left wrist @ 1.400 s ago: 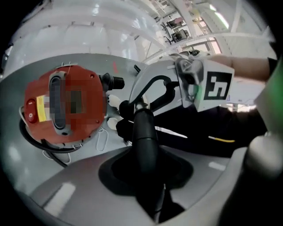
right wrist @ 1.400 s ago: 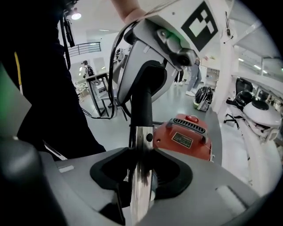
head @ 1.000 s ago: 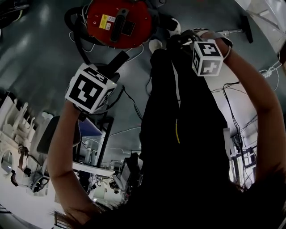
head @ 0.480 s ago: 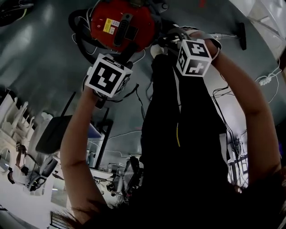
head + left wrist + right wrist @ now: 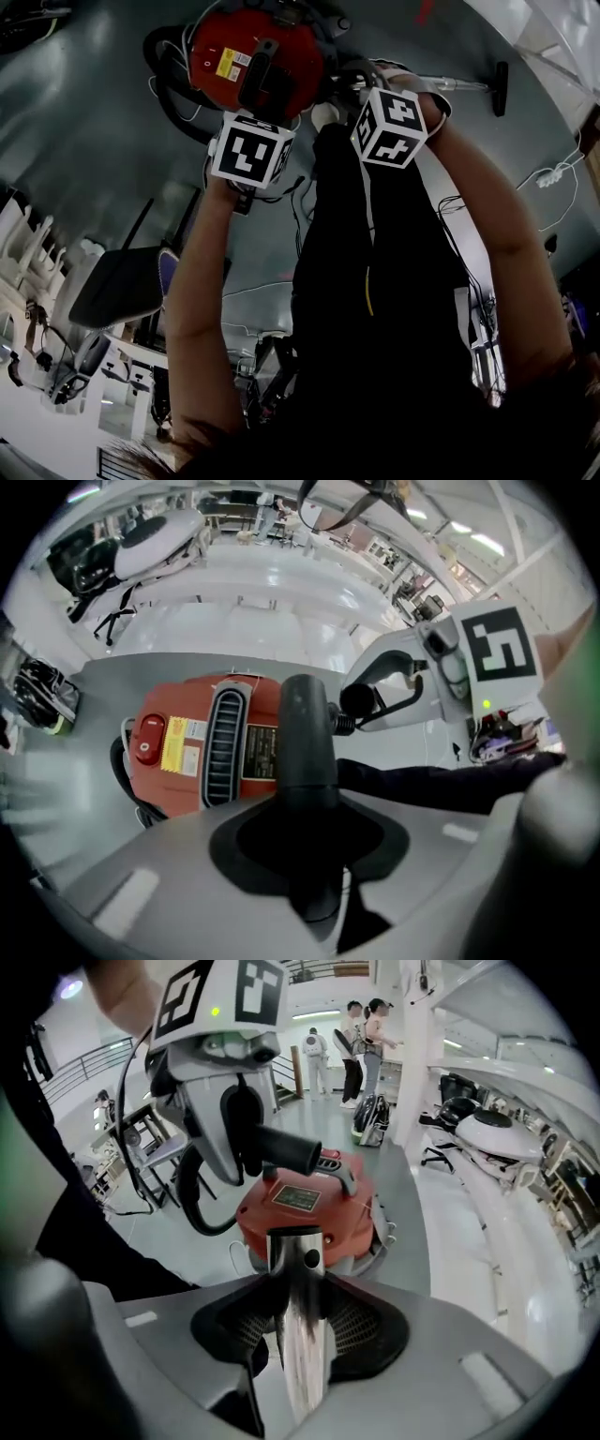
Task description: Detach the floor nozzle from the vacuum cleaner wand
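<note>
Floor nozzle (image 5: 501, 88) is held by neither claw: the right claw (image 5: 302, 1327) is clamped on the metal wand (image 5: 298, 1265), the left claw (image 5: 309, 850) on a dark handle (image 5: 306, 728). The nozzle seems to sit at the wand's far end on the grey floor (image 5: 84, 112); it should be pulled straight off, the wand braced. A red vacuum (image 5: 248, 52) is seen nearby, white furniture (image 5: 281, 588) beyond.
</note>
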Available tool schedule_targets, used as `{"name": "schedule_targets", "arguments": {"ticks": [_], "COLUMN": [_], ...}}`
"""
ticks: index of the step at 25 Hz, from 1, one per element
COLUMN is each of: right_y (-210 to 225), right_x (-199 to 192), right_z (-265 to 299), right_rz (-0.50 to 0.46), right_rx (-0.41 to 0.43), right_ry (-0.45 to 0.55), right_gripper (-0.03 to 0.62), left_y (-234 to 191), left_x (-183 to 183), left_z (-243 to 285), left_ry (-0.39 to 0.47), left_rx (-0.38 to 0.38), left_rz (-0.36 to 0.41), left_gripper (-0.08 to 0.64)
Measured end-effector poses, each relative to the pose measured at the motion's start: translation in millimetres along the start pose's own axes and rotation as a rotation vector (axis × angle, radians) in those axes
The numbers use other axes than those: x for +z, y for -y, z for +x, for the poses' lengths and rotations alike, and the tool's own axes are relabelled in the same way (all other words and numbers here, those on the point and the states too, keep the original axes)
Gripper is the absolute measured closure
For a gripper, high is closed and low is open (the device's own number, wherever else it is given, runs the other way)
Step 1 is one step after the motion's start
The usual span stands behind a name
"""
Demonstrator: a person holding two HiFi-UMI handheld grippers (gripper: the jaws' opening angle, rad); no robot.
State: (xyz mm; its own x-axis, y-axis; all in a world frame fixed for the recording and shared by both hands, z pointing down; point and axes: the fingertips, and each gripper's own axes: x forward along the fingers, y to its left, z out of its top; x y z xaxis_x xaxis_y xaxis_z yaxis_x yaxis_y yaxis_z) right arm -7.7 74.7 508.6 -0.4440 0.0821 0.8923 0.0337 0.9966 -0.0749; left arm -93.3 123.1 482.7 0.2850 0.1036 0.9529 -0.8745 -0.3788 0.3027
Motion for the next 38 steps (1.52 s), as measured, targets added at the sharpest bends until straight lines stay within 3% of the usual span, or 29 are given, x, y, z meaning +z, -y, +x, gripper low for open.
{"name": "schedule_targets", "arguments": {"ticks": [7, 18, 24, 28, 32, 34, 38], "right_y": [37, 77, 79, 76, 64, 59, 57], "right_x": [16, 35, 34, 38, 35, 31, 25], "right_z": [-1, 25, 28, 21, 22, 18, -4], "right_rz": [0.092, 0.198, 0.267, 0.347, 0.349, 0.357, 0.439], "right_rx": [-0.07, -0.123, -0.107, -0.095, -0.07, -0.083, -0.142], "right_ry": [0.015, 0.015, 0.082, 0.163, 0.172, 0.187, 0.267], "right_gripper": [0.419, 0.411, 0.4, 0.37, 0.365, 0.369, 0.434], "left_y": [-12, -23, -21, -9, -8, -9, -9], "left_x": [25, 38, 35, 40, 40, 38, 41], "left_z": [15, 33, 35, 24, 20, 19, 1], "left_ry": [0.13, 0.153, 0.154, 0.232, 0.253, 0.263, 0.389], "left_rx": [0.097, 0.189, 0.174, 0.148, 0.142, 0.139, 0.179], "left_rz": [-0.098, -0.192, -0.156, -0.082, -0.074, -0.105, -0.147], "left_gripper": [0.454, 0.454, 0.44, 0.371, 0.321, 0.333, 0.467]}}
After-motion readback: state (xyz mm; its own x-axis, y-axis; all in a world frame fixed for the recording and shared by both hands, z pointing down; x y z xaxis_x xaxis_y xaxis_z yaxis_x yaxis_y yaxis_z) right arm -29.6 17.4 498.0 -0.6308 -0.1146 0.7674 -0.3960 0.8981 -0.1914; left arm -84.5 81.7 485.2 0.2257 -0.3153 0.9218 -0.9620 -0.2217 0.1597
